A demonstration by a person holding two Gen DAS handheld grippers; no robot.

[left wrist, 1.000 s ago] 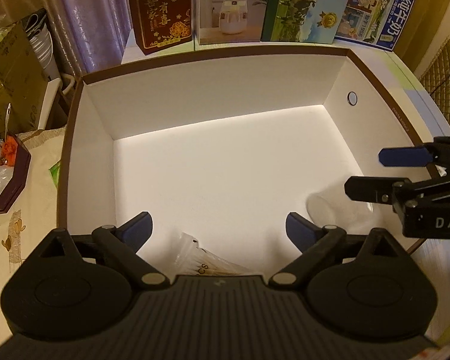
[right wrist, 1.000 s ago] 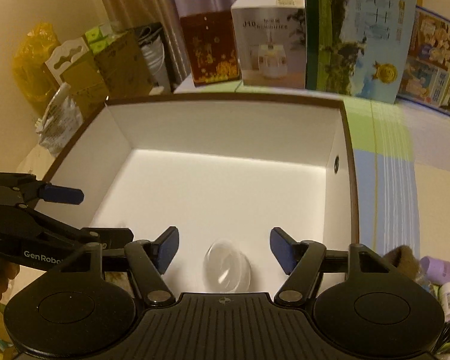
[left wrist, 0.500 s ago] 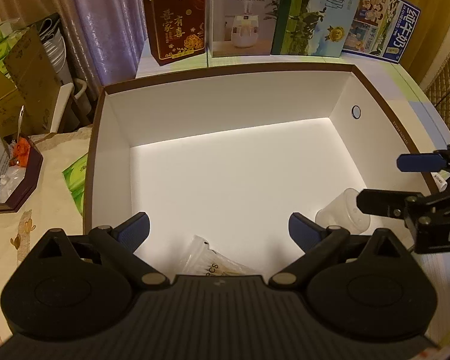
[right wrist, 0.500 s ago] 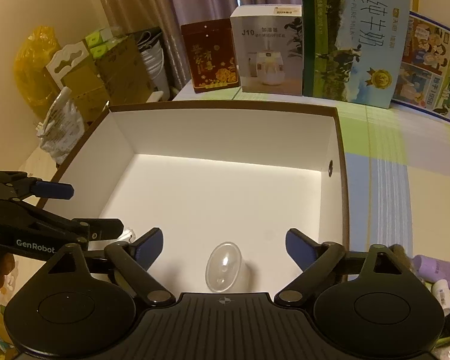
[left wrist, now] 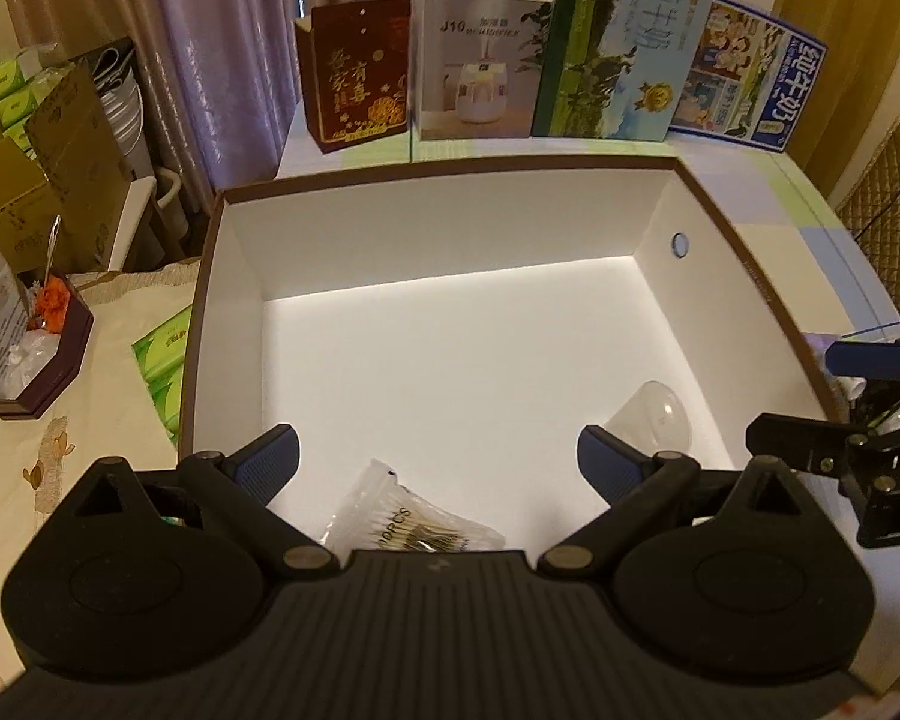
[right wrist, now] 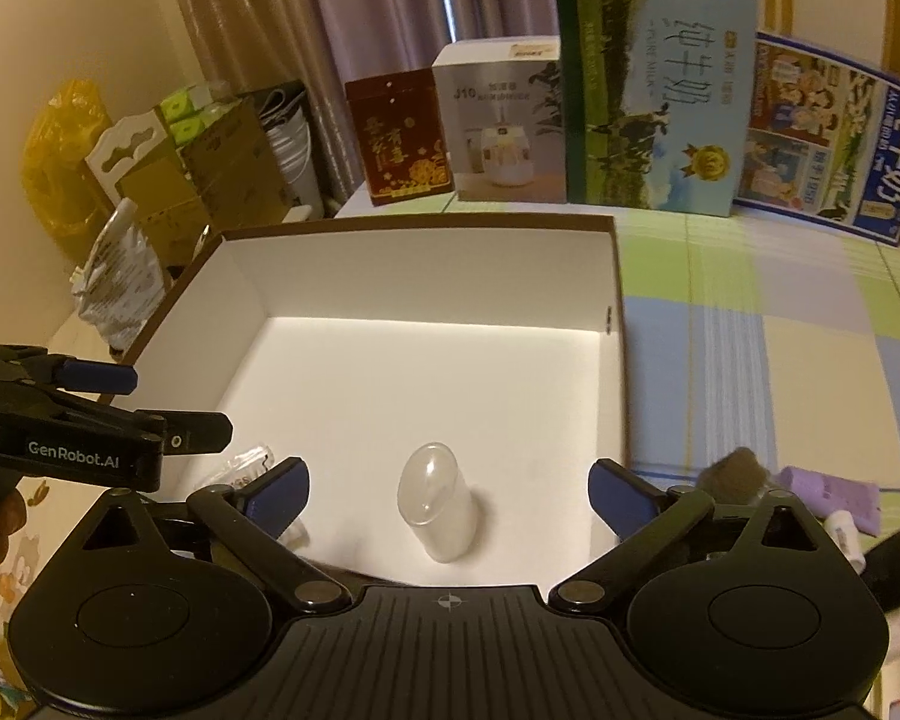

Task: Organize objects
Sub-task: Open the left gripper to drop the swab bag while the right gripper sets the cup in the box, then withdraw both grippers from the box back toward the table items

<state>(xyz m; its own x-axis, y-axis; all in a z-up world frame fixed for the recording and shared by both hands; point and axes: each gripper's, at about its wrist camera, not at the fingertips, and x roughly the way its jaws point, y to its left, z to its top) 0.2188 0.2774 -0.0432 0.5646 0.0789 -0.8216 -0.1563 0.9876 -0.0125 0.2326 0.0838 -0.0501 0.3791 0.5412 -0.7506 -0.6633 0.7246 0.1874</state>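
Since a second ago both grippers have drawn back and risen away from the white box (left wrist: 450, 222), so more of its brown rim and the table beyond now shows. The clear plastic cup (right wrist: 435, 504), which lay right between the right gripper's tips, now lies free on the box floor ahead of that gripper. This suggests the cup has just been dropped off and the hand is pulling away.

The left gripper (left wrist: 438, 459) hovers over the near edge of the box with its tongs spread wide and nothing between them. Just below it, a clear packet of cotton swabs (left wrist: 411, 525) lies on the box floor against the near wall. The right gripper (right wrist: 447, 489) also has its tongs wide apart and empty.

The cup lies on its side near the box's right wall, in the near right corner. Most of the box floor behind these two items is bare white, leaving generous room for more.

Outside the box, on the checked tablecloth to the right, sit a brown furry object (right wrist: 735, 468), a lilac packet (right wrist: 828, 495) and a small white tube (right wrist: 843, 531), all close together near the box's right wall. These look like the next candidates to pack. The tall right wall stands between them and the floor, so anything carried in must clear that rim. Cartons stand well behind the box.
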